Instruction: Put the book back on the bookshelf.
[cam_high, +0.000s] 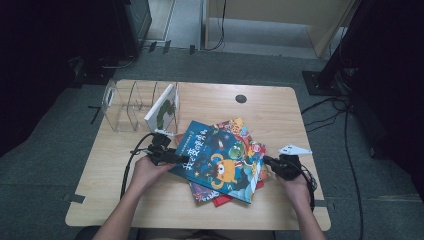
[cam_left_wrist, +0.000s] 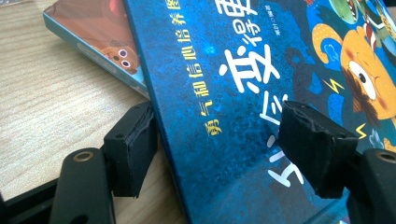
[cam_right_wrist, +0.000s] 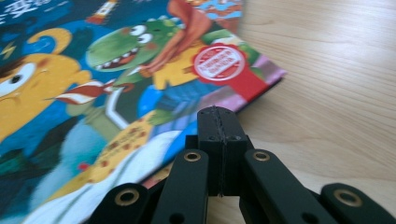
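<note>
A blue picture book (cam_high: 220, 160) with an orange monster lies on top of a loose pile of books at the table's middle. My left gripper (cam_high: 171, 157) is open at the book's left edge. In the left gripper view, one pad (cam_left_wrist: 133, 149) sits at that edge of the blue cover (cam_left_wrist: 224, 70) and the other pad (cam_left_wrist: 313, 149) stands over it. My right gripper (cam_high: 268, 162) is shut on nothing. Its tip (cam_right_wrist: 221, 116) rests on the wood just off the right edge of the blue book (cam_right_wrist: 70, 93).
A clear acrylic book rack (cam_high: 125, 105) stands at the back left with a white and green book (cam_high: 162, 110) leaning in its right slot. Other books stick out under the blue one (cam_high: 237, 127), including a red one (cam_high: 222, 200). A round black hole (cam_high: 241, 98) marks the table's back.
</note>
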